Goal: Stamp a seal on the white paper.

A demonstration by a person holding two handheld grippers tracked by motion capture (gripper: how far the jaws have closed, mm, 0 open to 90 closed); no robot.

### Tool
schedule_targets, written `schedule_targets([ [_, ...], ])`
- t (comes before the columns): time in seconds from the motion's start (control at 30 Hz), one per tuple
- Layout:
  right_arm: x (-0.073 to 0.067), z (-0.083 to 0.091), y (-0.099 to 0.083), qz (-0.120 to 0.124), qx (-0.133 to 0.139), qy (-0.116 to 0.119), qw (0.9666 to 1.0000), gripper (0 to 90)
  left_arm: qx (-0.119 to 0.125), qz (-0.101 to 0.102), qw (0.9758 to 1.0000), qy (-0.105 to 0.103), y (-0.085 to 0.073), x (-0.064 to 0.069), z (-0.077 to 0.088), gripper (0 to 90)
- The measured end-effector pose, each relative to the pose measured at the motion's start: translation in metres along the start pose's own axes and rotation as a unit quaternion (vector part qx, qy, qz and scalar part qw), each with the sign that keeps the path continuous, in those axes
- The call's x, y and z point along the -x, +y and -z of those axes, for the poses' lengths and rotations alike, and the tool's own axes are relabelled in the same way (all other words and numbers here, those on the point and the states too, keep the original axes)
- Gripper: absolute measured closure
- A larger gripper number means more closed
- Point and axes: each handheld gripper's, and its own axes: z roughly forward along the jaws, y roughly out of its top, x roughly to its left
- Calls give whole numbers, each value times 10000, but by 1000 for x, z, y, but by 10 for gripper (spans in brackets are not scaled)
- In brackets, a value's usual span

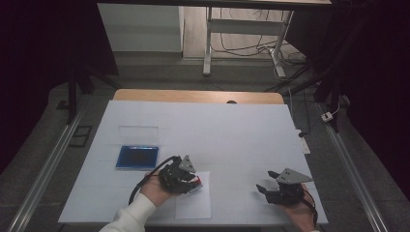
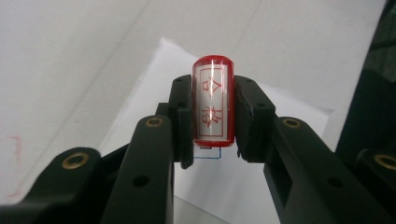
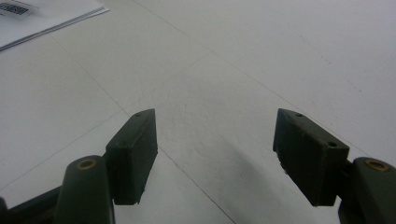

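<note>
Down at the near edge of the table (image 1: pixel 145 111), the left gripper (image 1: pixel 192 182) has its jaws clamped on a red stamp (image 2: pixel 213 101) — a small cylinder with a clear face carrying red characters inside a red frame. In the left gripper view the two black pads press against the stamp's sides, and the stamp stands out between them over a white sheet of paper (image 2: pixel 289 121). A thin blue line on the paper shows just beneath the stamp's lower end. In the high view the same sheet (image 1: pixel 193 205) lies on the white table covering near the front edge, with the left gripper and the stamp above its upper left part; a hand in a white sleeve (image 1: pixel 129 217) holds that gripper.

Off to the left, farther back, sits a blue ink pad (image 1: pixel 137 157) with its clear lid (image 1: pixel 139 133) lying just behind it — both well apart from the stamp.

Over on the right, the right gripper (image 1: pixel 266 181) rests low over bare table covering, its jaws spread wide with nothing between them. In the right gripper view a corner of stacked paper (image 3: pixel 46 18) shows at the upper left.
</note>
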Motion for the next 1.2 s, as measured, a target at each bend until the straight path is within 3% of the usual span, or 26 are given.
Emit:
schedule_targets([
  [0.53,0,1,1,36,29,-17,10000,303,365,111,9991,-186,-5,-4,19,704],
  [1.0,-1,0,0,35,26,-14,10000,304,519,103,9985,-164,-9,-6,30,704],
  [1.2,-1,0,0,35,2,-20,10000,304,617,191,9978,-128,-11,-10,37,704],
])
